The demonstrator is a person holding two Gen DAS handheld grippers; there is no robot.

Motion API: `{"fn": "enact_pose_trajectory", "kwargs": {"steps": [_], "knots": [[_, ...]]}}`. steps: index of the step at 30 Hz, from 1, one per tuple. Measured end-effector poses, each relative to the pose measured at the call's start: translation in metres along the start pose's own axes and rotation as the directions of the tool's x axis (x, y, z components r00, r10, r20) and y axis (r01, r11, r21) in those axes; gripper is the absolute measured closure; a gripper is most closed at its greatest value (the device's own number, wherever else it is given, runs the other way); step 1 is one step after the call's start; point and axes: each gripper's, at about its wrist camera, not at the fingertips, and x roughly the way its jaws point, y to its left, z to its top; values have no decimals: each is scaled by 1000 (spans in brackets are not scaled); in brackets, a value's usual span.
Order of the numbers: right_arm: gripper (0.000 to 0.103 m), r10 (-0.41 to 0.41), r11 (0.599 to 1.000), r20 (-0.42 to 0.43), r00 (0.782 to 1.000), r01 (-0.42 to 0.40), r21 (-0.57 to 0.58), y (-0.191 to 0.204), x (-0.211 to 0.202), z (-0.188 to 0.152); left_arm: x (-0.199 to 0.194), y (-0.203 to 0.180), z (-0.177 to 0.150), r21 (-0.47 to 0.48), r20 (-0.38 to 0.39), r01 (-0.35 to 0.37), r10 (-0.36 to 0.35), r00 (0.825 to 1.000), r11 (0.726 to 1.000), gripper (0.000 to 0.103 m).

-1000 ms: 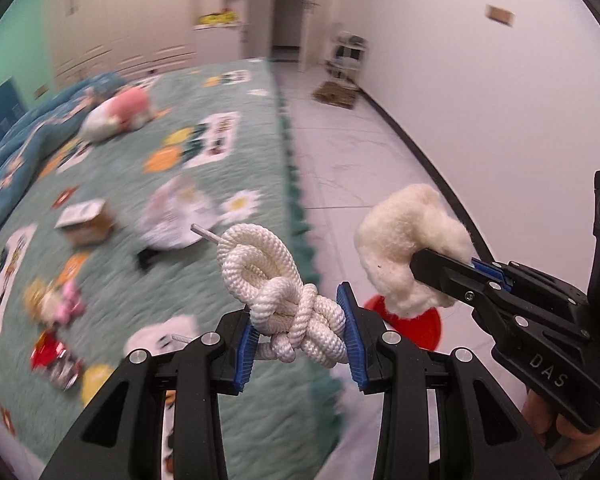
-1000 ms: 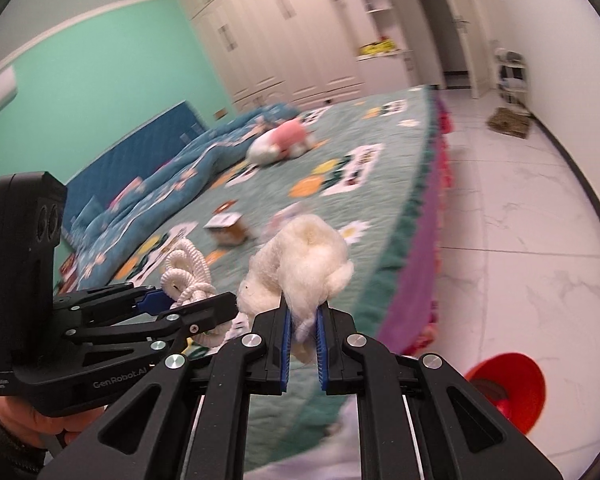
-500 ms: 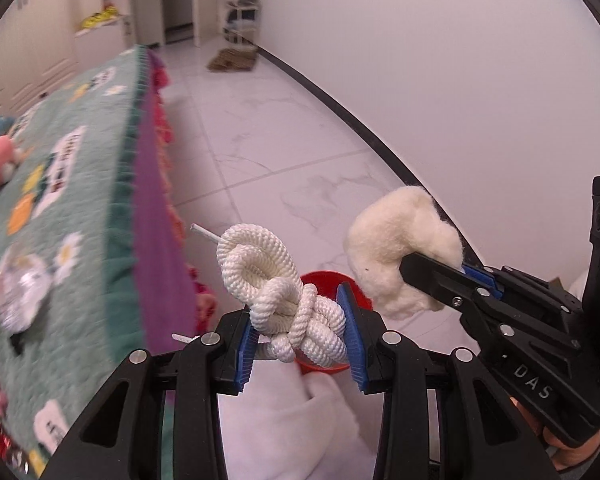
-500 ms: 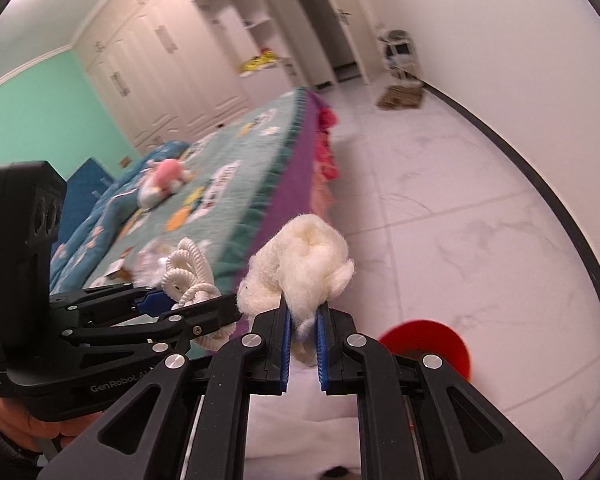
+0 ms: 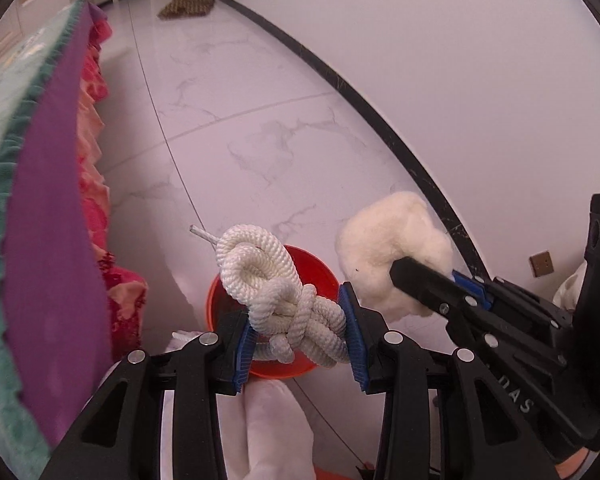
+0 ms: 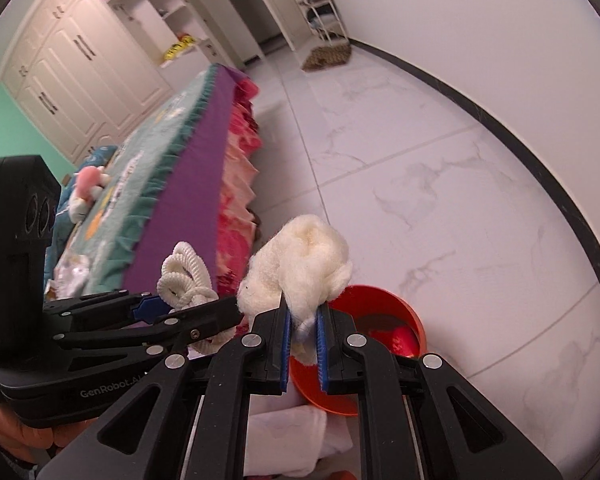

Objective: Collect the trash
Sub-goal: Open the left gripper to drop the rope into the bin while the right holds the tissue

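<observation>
My left gripper (image 5: 298, 320) is shut on a knotted white rope (image 5: 278, 296), held in the air above a red bucket (image 5: 320, 272) on the floor. My right gripper (image 6: 303, 324) is shut on a cream cotton wad (image 6: 304, 268), also above the red bucket (image 6: 384, 304), which holds something red. The wad (image 5: 392, 248) and the right gripper's fingers (image 5: 432, 284) show at right in the left wrist view. The rope (image 6: 186, 276) and the left gripper (image 6: 188, 308) show at left in the right wrist view.
The bed's edge with purple sheet (image 5: 48, 248) and red-pink skirt (image 5: 94, 184) is at left. White tiled floor (image 5: 260, 100) runs to a wall with a black skirting (image 5: 380, 116). A doormat (image 6: 326, 56) lies far back. White cloth (image 5: 272, 432) is below the grippers.
Both grippers have swung from over the bed towards the floor and down, and the red bucket is now closer, right beneath them. Both grips are unchanged.
</observation>
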Motion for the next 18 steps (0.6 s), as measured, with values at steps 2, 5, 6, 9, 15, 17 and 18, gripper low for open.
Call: {"fn": "enact_pose_trajectory", "kwargs": {"steps": [2,5,6,9,15,17,18], "knots": [[92,-12,1000,-14,1000,12,23,-8,11,-1,18,9,5,-16,-36,7,-7,999,1000,62],[92,-30,998,-33,999,32,51,-19,26,-3,34,9,7,-28,-71,28,-29,997,999,61],[92,-34,998,-35,999,36,57,-21,30,-4,39,7,7,-25,-80,31,-33,996,999,61],[92,-49,996,-51,997,53,68,-28,40,-6,52,3,8,-4,-108,15,-16,994,1000,59],[92,-69,994,-76,995,75,78,-36,54,-8,61,4,10,5,-125,-16,16,992,1000,44],[92,-74,993,-83,994,81,87,-39,59,-8,60,5,10,6,-122,-18,18,992,1000,36],[92,-76,993,-86,993,84,87,-39,61,-8,60,6,10,9,-118,-27,28,993,1000,35]]}}
